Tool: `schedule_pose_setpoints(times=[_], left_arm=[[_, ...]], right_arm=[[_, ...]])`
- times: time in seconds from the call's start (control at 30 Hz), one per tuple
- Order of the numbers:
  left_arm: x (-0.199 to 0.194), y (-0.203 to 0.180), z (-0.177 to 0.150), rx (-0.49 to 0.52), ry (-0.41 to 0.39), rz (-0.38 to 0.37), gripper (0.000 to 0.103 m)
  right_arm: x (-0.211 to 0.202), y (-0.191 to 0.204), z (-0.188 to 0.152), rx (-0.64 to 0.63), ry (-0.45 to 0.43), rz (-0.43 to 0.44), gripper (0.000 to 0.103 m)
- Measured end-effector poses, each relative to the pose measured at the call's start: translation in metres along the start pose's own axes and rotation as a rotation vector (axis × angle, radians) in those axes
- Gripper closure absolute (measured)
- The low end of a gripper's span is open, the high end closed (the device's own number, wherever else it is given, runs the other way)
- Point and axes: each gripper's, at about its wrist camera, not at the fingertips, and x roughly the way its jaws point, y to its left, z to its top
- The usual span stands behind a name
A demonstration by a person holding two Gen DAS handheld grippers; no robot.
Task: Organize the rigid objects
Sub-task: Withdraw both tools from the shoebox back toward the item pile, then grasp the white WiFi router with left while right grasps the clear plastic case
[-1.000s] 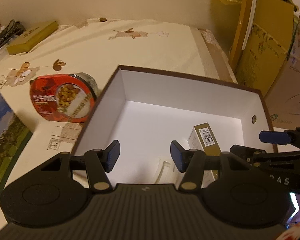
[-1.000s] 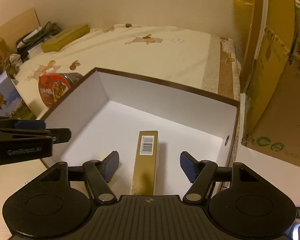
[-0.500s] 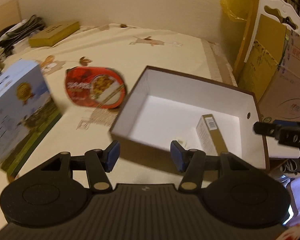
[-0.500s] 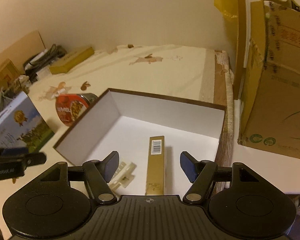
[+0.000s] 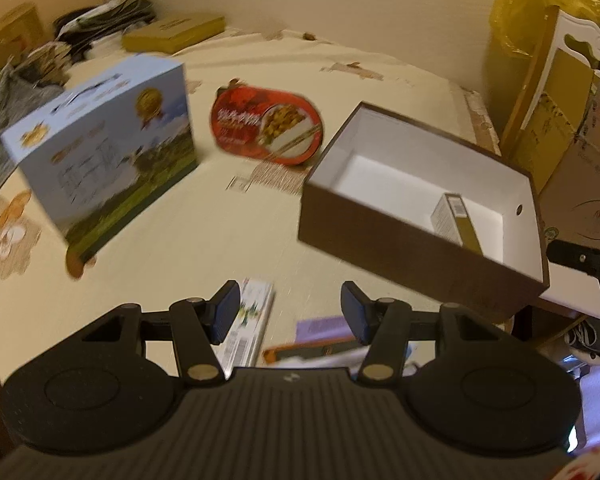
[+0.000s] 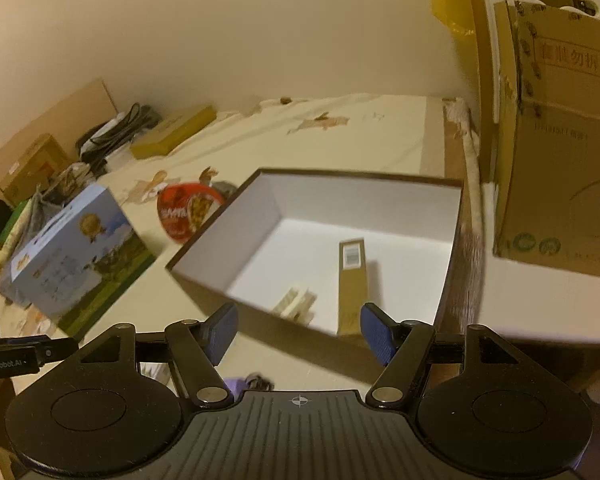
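Now both held clear: left gripper [image 5: 290, 312] spread, nothing between the blue pads; right gripper [image 6: 297, 333] likewise spread and empty. Centre right of frame: brown open box with white inside [image 5: 416, 240], holding slim gold carton [image 6: 353, 280] and pale clip [image 6: 296, 302]. Left of it: red round tin [image 5: 266, 130], blue printed carton [image 5: 104, 148].

I am holding my left tool [image 5: 290, 312] tilted downward, its blue pads standing apart with nothing between them. My right tool [image 6: 298, 334] is angling down too, its jaws parted wider and gripping nothing.
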Motion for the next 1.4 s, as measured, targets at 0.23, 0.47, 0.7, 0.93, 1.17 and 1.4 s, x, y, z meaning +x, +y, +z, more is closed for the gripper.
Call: schedule_pose_setpoints(times=[0.23,0.47,0.7,0.93,1.17,1.4], left_arm=[[-0.009,0.019,-0.038,-0.048,0.054,0.035,0.052],[-0.005,0.026,-0.069,-0.053,0.111,0.052,0.052],[0.004,0.024,-0.086,-0.031,0.143,0.057,0.052],[0.013,0.02,-0.1,-0.007,0.168,0.058,0.052],[0.025,0.018,-0.11,0.013,0.195,0.055,0.052],[0.038,0.021,-0.118,0.039,0.202,0.061,0.052]], right_arm=[[0.002,0.012,-0.033,-0.027,0.099,0.032,0.038],[0.014,0.022,-0.063,-0.067,0.194,0.06,0.038],[0.023,0.03,-0.088,-0.107,0.276,0.078,0.038],[0.035,0.041,-0.109,-0.136,0.334,0.093,0.038],[0.054,0.05,-0.129,-0.148,0.418,0.111,0.027],[0.074,0.062,-0.142,-0.184,0.456,0.09,0.011]])
